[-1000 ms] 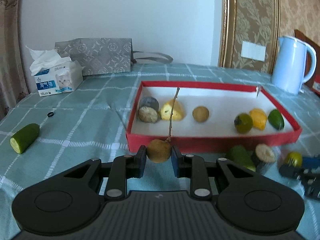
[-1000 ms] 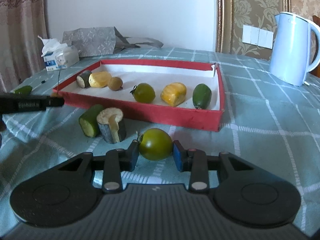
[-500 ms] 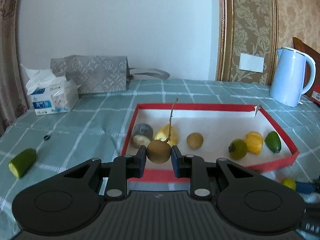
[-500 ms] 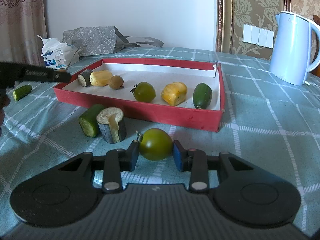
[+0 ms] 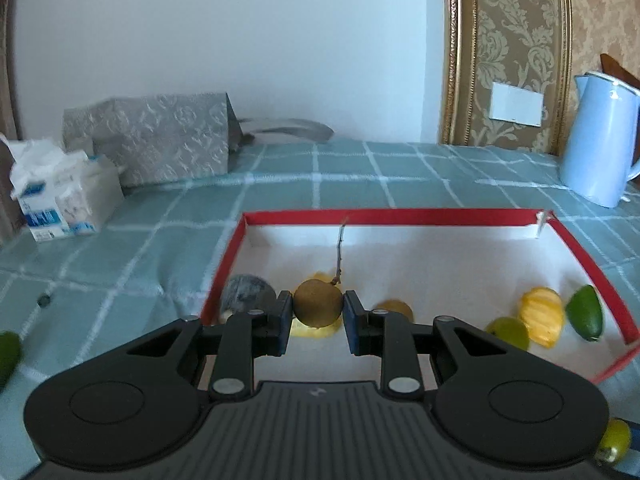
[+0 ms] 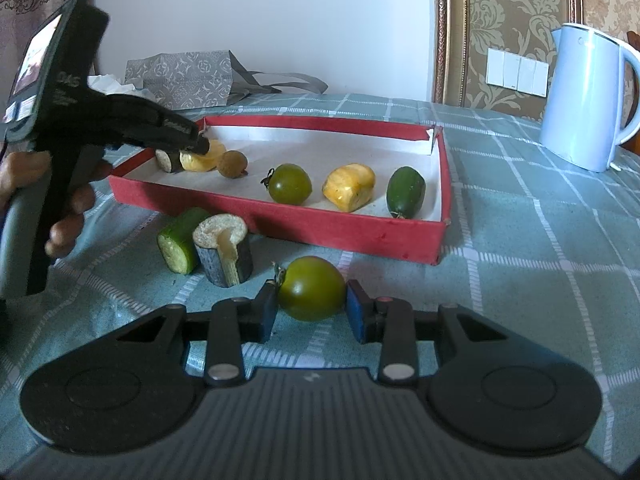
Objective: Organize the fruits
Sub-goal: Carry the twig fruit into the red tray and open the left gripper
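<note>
The brown longan point(image 5: 318, 307), its thin stem standing straight up, is clamped between the pads of the left gripper point(image 5: 318, 316), which holds it over the near left corner of the red tray point(image 5: 400, 216), above the yellow fruit piece point(image 6: 202, 156) and beside the grey-skinned stub point(image 5: 246, 292) that lie there. The likeliest slip is in the release: the fruit is small and round, so I judge that if let go from this height onto the yellow piece it could bounce or roll against the second longan point(image 6: 232, 164) just beside it and break up the row. The long stem could also catch on a pad as the jaws part and drag the fruit sideways. Outside the tray, in front of its near wall, the right gripper point(image 6: 311, 308) is closed on a green tomato point(image 6: 311, 294) resting on the checked cloth of the bench point(image 6: 540, 240); its skin looks smooth, so a hurried lift may let it squirt out. The cucumber chunk point(image 6: 178, 240) and the cored stub point(image 6: 224, 248) stand near the tomato's left, within easy knocking range. In the tray, another green tomato point(image 6: 290, 184), a yellow chunk point(image 6: 350, 186) and a small green fruit point(image 6: 405, 191) leave little room.
</note>
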`<state>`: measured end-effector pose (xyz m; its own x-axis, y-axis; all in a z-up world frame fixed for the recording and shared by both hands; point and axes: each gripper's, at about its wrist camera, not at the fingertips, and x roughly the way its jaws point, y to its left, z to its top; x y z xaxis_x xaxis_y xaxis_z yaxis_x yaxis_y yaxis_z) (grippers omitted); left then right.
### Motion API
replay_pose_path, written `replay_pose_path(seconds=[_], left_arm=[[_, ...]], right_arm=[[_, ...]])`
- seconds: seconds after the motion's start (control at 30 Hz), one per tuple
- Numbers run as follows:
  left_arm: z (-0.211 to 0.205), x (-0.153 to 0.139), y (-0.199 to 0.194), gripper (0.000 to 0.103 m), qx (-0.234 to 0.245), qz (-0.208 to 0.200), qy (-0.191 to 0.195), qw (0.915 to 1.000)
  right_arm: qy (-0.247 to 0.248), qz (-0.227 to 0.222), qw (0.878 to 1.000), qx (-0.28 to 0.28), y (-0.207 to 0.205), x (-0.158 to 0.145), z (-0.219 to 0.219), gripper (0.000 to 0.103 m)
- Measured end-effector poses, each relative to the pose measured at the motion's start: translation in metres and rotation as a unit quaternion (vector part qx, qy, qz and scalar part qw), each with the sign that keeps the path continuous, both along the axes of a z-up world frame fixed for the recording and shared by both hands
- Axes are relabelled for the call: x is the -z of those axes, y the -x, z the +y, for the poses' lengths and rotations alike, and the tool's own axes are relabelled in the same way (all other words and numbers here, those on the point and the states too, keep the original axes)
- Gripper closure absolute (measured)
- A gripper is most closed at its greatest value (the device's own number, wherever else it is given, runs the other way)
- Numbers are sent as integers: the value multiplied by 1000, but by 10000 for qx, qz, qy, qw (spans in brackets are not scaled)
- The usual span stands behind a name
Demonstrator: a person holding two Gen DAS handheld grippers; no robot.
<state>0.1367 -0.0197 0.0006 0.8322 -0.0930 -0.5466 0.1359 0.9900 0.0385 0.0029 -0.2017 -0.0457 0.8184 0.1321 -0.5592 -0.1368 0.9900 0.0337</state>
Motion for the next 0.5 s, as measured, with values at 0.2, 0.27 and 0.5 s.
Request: replay_pose_path(seconds=[0.2, 0.27, 0.5], left_arm=[[-2, 1, -10, 34, -37, -19, 28, 10000], [-2, 1, -10, 28, -64, -97, 40, 9999], [-3, -1, 5, 15, -329, -553, -416, 9971]], right_arm=[[8, 3, 10000, -9, -1, -1, 0, 69], [1, -1, 10000, -9, -1, -1, 0, 69], [17, 8, 10000, -17, -2, -1, -1, 69]])
